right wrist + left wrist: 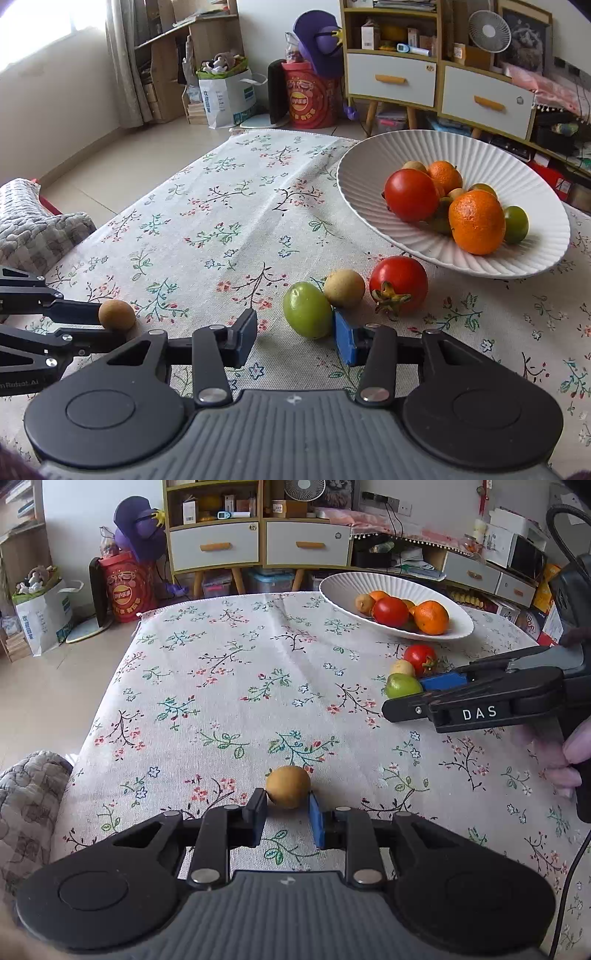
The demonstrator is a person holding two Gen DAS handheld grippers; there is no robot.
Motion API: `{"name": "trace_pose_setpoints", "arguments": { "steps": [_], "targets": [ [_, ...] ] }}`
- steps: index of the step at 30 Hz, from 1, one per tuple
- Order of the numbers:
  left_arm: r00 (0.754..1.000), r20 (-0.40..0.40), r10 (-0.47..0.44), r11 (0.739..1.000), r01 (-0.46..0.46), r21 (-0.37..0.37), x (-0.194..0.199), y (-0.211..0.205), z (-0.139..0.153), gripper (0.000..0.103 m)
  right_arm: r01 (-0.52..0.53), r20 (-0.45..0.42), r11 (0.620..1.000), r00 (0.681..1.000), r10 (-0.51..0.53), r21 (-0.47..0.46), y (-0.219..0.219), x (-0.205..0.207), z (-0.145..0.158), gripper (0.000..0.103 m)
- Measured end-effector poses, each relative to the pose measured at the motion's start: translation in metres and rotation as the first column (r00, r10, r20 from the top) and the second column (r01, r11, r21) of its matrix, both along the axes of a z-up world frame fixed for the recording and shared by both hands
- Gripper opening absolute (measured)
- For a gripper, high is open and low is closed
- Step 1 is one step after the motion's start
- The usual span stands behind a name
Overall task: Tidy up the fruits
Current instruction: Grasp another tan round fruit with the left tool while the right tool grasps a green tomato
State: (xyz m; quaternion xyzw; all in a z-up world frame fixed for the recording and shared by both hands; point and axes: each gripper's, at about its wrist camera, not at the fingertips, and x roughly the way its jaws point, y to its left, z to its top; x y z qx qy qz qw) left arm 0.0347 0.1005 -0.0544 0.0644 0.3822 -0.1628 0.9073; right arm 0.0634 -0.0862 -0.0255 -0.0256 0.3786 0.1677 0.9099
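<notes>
A white ribbed bowl (343, 585) (373, 166) holds tomatoes, oranges and small fruits. On the floral cloth a brown round fruit (288, 786) (116, 314) sits between the fingertips of my left gripper (287, 806), whose pads touch its sides. A green fruit (307, 310) (402, 685), a pale yellow fruit (344, 288) (402, 667) and a red tomato (399, 284) (420, 658) lie together near the bowl. My right gripper (295, 330) is open, its right pad beside the green fruit.
The floral tablecloth (221, 686) covers the table. A grey quilted cushion (26, 805) lies at the left edge. Cabinets (258, 542), bags and a red bucket (127, 587) stand on the floor beyond the table.
</notes>
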Motion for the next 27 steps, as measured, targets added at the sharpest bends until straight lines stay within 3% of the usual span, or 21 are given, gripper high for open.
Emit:
{"name": "trace_pose_setpoints", "arguments": {
  "steps": [7, 16, 20, 27],
  "targets": [
    [0.997, 0.074, -0.011, 1.000, 0.012, -0.009, -0.0029, -0.0032, -0.0058, 0.024, -0.033, -0.011, 0.999, 0.999, 0.033, 0.021, 0.0054, -0.0018, 0.0015, 0.042],
    [0.998, 0.065, -0.001, 1.000, 0.002, -0.008, -0.0018, -0.0036, -0.0045, 0.024, -0.055, -0.011, 0.998, 0.998, 0.055, 0.012, 0.0092, -0.0031, 0.0019, 0.036],
    [0.998, 0.060, 0.005, 1.000, -0.005, -0.004, -0.0011, -0.0039, -0.0036, 0.021, -0.049, -0.013, 0.999, 0.999, 0.050, 0.013, 0.0074, -0.0031, 0.0023, 0.026],
    [0.998, 0.055, 0.004, 1.000, -0.004, 0.006, 0.0009, -0.0052, -0.0025, 0.021, -0.057, -0.016, 0.998, 0.998, 0.058, 0.018, 0.0035, -0.0070, 0.0042, 0.025]
  ]
}}
